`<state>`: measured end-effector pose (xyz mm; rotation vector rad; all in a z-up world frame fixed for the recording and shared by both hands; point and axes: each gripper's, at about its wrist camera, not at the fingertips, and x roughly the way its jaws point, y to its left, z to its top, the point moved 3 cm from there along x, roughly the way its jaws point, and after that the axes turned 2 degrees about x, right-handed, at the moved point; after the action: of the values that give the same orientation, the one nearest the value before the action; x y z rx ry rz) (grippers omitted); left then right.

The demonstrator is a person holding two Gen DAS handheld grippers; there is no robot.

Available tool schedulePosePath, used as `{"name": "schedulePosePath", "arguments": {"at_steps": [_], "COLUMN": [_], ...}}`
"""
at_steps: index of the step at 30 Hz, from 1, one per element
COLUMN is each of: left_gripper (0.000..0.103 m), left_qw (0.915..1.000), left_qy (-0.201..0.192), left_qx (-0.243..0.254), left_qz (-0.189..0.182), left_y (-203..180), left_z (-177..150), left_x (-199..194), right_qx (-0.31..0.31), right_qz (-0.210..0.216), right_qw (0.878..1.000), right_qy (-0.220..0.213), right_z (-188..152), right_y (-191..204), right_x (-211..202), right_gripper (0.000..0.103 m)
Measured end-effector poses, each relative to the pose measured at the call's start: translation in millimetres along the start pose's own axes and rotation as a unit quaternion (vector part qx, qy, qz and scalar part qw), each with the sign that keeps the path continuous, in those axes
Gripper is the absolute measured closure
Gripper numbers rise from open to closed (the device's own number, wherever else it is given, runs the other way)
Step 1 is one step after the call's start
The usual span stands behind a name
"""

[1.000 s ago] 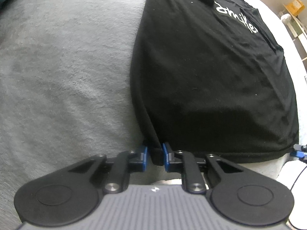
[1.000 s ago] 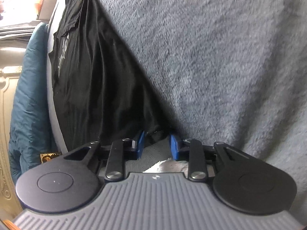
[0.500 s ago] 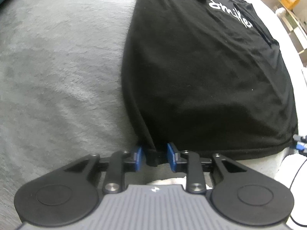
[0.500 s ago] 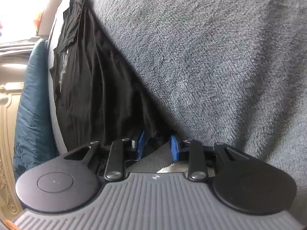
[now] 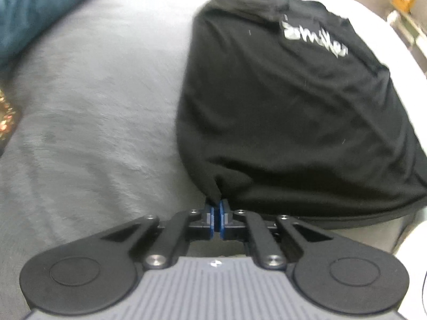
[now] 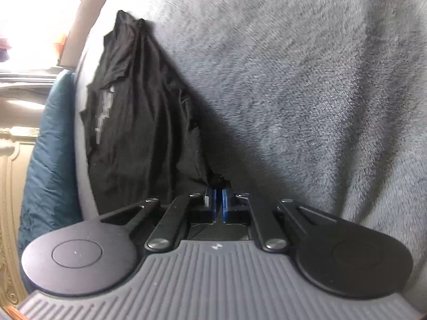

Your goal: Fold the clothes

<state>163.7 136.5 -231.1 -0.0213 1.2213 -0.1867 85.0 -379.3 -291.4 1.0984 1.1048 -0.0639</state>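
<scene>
Fabric is pinched at both ends of the near hem: the black T-shirt (image 5: pixel 288 112) lies spread on the grey fleece blanket (image 5: pixel 93 112) that covers the bed, its white lettering (image 5: pixel 315 37) toward the far end and its hem toward the person. The left gripper (image 5: pixel 216 210) has its blue-padded fingers (image 5: pixel 210 213) drawn together on the hem's left corner, where the cloth bunches into a small peak rising straight out of the tips; the rest of the shirt fans away ahead and to the right of them. Seen from the right wrist, the right gripper (image 6: pixel 218 200) is likewise clenched, its fingers (image 6: pixel 212 200) nearly touching with a dark knot of the shirt's corner caught just at their tips. From there the T-shirt (image 6: pixel 138 112) stretches away to the left of the fingers in long soft folds, while bare blanket (image 6: pixel 307 80) fills everything to the right. A teal quilt (image 5: pixel 34 8) lies along the far edge of the bed beyond the blanket, well apart from the shirt. Both views are slightly blurred.
</scene>
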Motion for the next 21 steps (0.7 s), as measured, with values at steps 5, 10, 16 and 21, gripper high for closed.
{"name": "schedulePosePath", "arguments": {"at_steps": [5,10,16,21], "left_gripper": [0.099,0.099,0.1,0.1], "left_qw": [0.9996,0.9984,0.996,0.994], "left_qy": [-0.022,-0.045,-0.084,-0.106], "left_qx": [-0.02,-0.033,-0.031,-0.026], "left_qz": [-0.003,-0.006,-0.002,-0.011], "left_y": [-1,-7,-10,-15], "left_z": [-5,-13,-32,-42], "left_x": [-28,-48,-77,-95], "right_qx": [-0.005,-0.015,-0.035,-0.043], "right_qz": [0.022,0.046,0.073,0.092], "right_qw": [1.0,0.998,0.995,0.992], "right_qy": [-0.018,-0.038,-0.053,-0.068], "right_z": [-9,-22,-42,-58], "right_y": [6,8,21,21], "right_x": [-25,-51,-63,-79], "right_gripper": [0.101,0.101,0.102,0.103]}}
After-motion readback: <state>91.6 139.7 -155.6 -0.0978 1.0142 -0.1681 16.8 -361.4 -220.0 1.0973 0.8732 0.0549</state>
